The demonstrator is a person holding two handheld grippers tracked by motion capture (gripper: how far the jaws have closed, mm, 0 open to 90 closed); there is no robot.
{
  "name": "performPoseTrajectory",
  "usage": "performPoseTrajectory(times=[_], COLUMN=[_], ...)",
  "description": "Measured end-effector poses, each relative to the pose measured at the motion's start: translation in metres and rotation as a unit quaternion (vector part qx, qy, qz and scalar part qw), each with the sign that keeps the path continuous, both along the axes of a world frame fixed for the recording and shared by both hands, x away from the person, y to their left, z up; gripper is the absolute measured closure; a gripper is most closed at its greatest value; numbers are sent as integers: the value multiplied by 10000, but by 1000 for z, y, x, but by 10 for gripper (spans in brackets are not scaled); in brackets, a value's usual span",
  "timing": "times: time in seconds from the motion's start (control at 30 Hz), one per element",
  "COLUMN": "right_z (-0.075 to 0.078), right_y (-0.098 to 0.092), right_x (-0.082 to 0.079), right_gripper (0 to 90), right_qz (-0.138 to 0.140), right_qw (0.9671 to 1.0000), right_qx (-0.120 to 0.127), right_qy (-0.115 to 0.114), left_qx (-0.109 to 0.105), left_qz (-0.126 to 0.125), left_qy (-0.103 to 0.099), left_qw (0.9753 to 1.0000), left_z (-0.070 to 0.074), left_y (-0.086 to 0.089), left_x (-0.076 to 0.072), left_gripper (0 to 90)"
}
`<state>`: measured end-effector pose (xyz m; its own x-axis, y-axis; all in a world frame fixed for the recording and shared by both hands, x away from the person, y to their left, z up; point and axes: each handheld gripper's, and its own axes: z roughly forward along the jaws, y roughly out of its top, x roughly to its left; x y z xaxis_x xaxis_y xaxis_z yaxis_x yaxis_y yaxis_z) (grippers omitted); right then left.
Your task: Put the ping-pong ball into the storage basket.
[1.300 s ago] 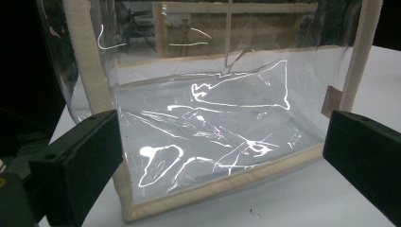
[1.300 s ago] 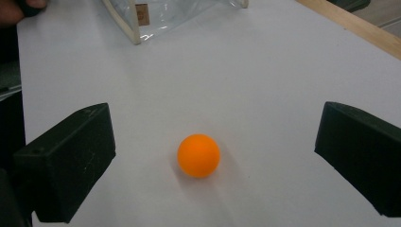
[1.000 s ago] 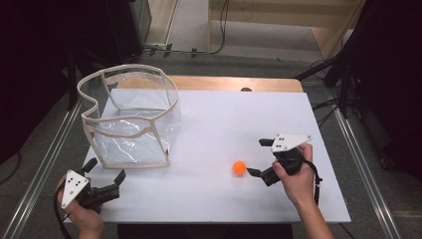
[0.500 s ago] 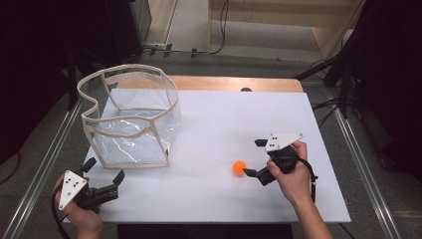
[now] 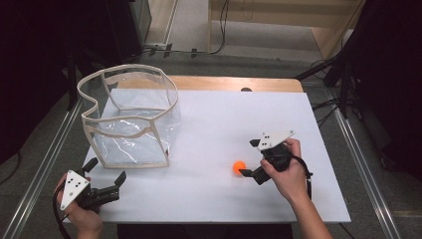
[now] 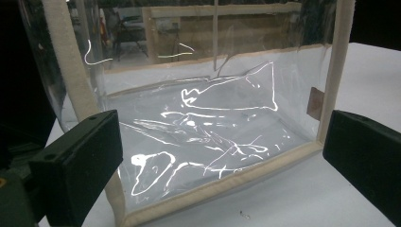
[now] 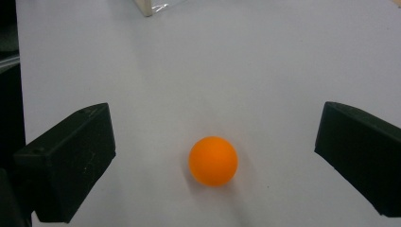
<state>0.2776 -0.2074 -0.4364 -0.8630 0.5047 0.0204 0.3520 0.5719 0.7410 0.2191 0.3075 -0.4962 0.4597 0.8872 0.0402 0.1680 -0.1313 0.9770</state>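
Your right gripper (image 5: 247, 158) has its jaws spread wide around a small, smooth orange ball (image 5: 239, 167) on the white table (image 5: 224, 124), not touching it. Your left gripper (image 5: 105, 175), jaws also wide, faces the clear, cream-edged bag (image 5: 130, 119).
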Motion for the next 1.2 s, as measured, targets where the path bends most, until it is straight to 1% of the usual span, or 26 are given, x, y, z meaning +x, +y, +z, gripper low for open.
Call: performPoseTrajectory(times=[0.3, 0.33, 0.5, 0.53, 0.63, 0.67, 0.8, 0.83, 0.87, 0.9, 0.93, 1.1, 1.2], right_z=[-2, -2, -4, -6, -7, -8, -9, -10, -10, -11, -11, -15, -18], right_y=[4, 6, 9, 11, 12, 14, 16, 18, 18, 19, 20, 23, 26], right_x=[4, 5, 6, 6, 7, 8, 10, 11, 11, 12, 12, 14, 16], right_gripper=[0, 0, 0, 0, 0, 0, 0, 0, 0, 0, 0, 0, 0], right_qz=[81, 108, 161, 185, 209, 224, 262, 280, 280, 310, 287, 318, 349], right_qw=[9999, 9997, 9994, 9990, 9988, 9984, 9980, 9975, 9975, 9969, 9964, 9953, 9939], right_qx=[-108, -154, -262, -331, -378, -428, -473, -550, -550, -622, -666, -753, -849], right_qy=[85, 129, 188, 217, 234, 290, 330, 357, 357, 380, 440, 519, 605], left_qx=[26, 36, 38, 37, 42, 51, 55, 66, 66, 66, 66, 68, 84], left_qz=[-82, -93, -129, -139, -148, -159, -163, -171, -171, -178, -178, -189, -195], left_qy=[27, 28, 36, 35, 36, 44, 55, 62, 62, 64, 64, 65, 66], left_qw=[10000, 9999, 9999, 9999, 9999, 9999, 9998, 9998, 9998, 9998, 9998, 9998, 9998], left_z=[-1, -1, -2, -2, -2, -2, -3, -3, -3, -3, -3, -3, -3], left_y=[0, 0, -1, -1, -1, -1, -1, -1, -1, -2, -2, -2, -2], left_x=[1, 1, 1, 1, 1, 1, 2, 2, 2, 2, 2, 2, 2], left_gripper=[0, 0, 0, 0, 0, 0, 0, 0, 0, 0, 0, 0, 0])
